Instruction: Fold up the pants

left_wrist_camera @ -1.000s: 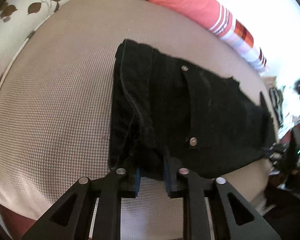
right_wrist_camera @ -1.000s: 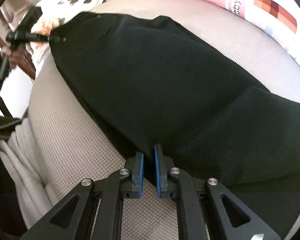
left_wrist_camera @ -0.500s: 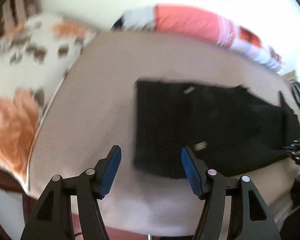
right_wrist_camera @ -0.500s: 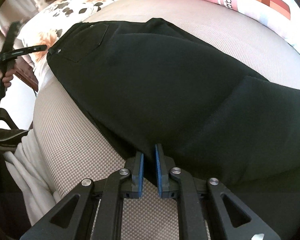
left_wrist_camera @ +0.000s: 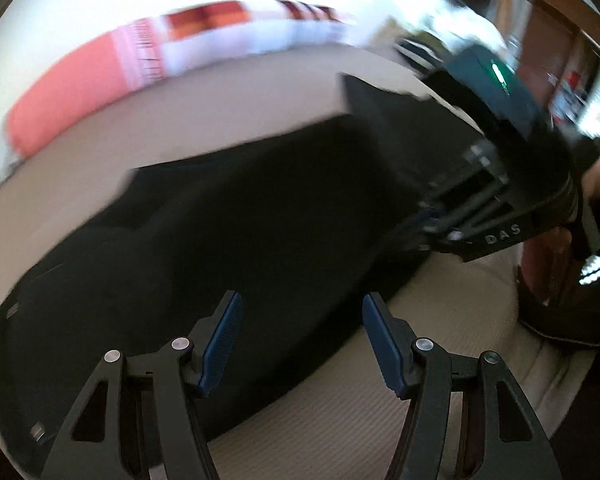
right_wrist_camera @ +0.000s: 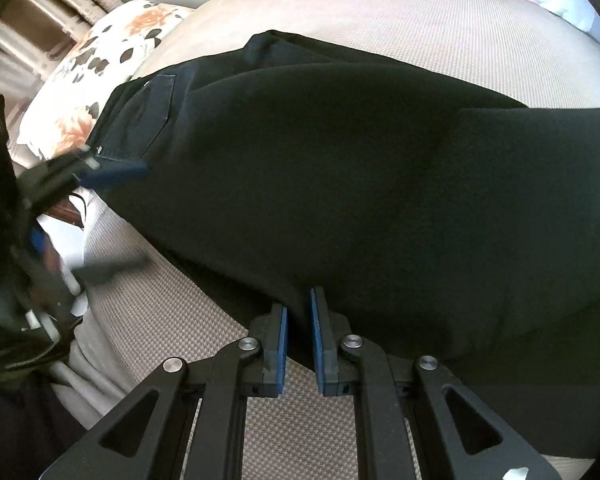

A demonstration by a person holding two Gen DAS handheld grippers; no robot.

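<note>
Black pants (left_wrist_camera: 260, 220) lie folded lengthwise on a beige bed cover (left_wrist_camera: 180, 128). My left gripper (left_wrist_camera: 300, 300) hovers open over the near edge of the pants, with nothing pinched between its blue pads. In the right wrist view its blurred fingers (right_wrist_camera: 112, 171) show at the left, by the back pocket end. My right gripper (right_wrist_camera: 299, 300) is shut on the near edge of the pants (right_wrist_camera: 380, 160), with fabric clamped between its pads. The left wrist view shows that gripper (left_wrist_camera: 432, 220) at the right, tips on the cloth.
A pink and white striped pillow (left_wrist_camera: 80, 92) lies along the far side of the bed. A floral pillow (right_wrist_camera: 100, 80) sits beyond the waist end. A hand (left_wrist_camera: 596, 180) and dark clothing are at the right. The bed cover's front edge (right_wrist_camera: 112, 320) drops off close by.
My left gripper let go of the waist end, opened wide, and swept fast along the pants toward the right gripper. The right gripper kept its clamp and barely shifted.
</note>
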